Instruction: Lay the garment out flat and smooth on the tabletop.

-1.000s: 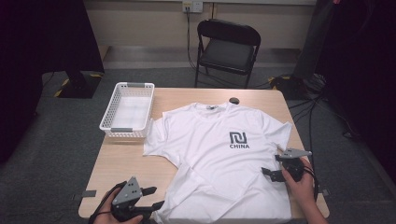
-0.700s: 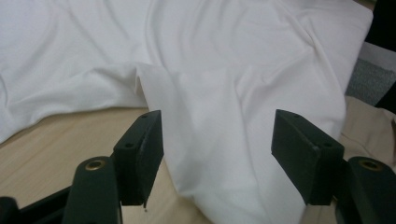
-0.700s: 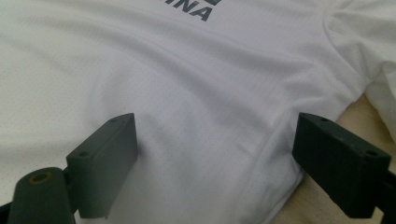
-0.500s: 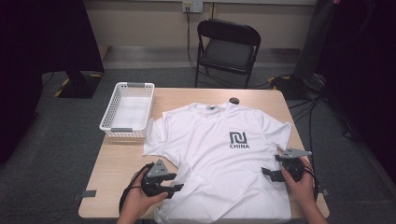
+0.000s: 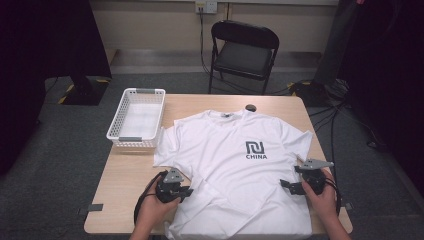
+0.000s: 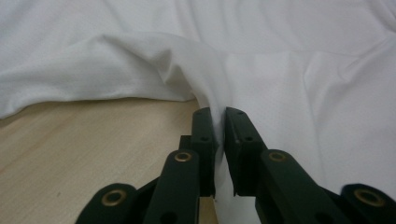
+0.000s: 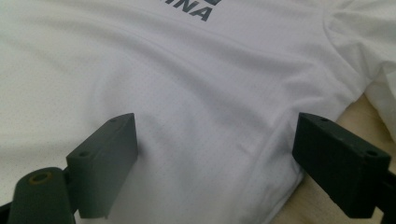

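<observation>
The wooden table (image 5: 130, 175) carries a white T-shirt (image 5: 235, 175) spread flat across its middle, collar toward the far edge, hem at the near edge. A white basket (image 5: 136, 120) sits at the far left corner.

The right gripper (image 5: 292, 186) rests over the shirt's right side near the near right corner, jaws wide apart and holding nothing.

The left gripper (image 5: 186, 191) has just been closing and now pinches a fold of the shirt's left edge.

The risks, as I judge them: that thin pinch could slip, or a one-sided pull could drag the whole shirt askew.
</observation>
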{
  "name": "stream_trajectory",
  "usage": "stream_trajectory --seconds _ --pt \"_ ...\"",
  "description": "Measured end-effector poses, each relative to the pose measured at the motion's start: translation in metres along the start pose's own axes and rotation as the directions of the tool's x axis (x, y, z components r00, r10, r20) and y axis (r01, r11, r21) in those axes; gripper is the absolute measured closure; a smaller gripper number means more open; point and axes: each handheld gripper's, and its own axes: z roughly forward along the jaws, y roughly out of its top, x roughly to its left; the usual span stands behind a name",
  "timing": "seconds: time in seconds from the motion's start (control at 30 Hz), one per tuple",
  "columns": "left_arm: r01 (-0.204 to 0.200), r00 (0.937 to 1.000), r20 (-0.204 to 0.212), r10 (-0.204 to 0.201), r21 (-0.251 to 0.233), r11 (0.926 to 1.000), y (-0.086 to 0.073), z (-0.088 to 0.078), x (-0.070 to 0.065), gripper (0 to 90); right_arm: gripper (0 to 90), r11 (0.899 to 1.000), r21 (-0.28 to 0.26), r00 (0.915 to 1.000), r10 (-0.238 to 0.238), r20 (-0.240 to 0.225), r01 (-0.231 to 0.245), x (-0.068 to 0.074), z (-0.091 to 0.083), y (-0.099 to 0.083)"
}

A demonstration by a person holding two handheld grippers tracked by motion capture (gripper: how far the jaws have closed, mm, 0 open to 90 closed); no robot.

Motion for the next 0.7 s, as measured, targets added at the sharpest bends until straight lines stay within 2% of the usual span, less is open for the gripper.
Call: stream_trajectory --seconds 0.07,0.2,0.27,0.43,0.7 --pt "-0.004 1.0 0.002 0.004 -0.002 1.0 -0.001 -0.007 -0.004 88.6 13.2 1.0 0.0 1.0 0.0 0.0 0.0 0.0 0.0 0.0" --pt "-0.032 0.9995 -0.005 0.032 0.0 0.9995 -0.006 -0.024 -0.013 89.2 13.2 1.0 0.0 1.0 0.0 0.0 0.0 0.0 0.0 0.0" --pt "-0.03 0.9995 -0.002 0.03 -0.006 0.9995 -0.011 -0.031 -0.016 89.2 13.2 1.0 0.0 1.0 0.0 0.0 0.0 0.0 0.0 0.0" --pt "-0.005 0.9999 0.01 0.005 -0.013 0.9999 -0.024 -0.042 -0.019 86.6 13.2 1.0 0.0 1.0 0.0 0.0 0.0 0.0 0.0 0.0" --pt "0.043 0.999 0.016 -0.043 -0.025 0.9988 -0.037 -0.048 -0.014 81.3 13.2 1.0 0.0 1.0 0.0 0.0 0.0 0.0 0.0 0.0"
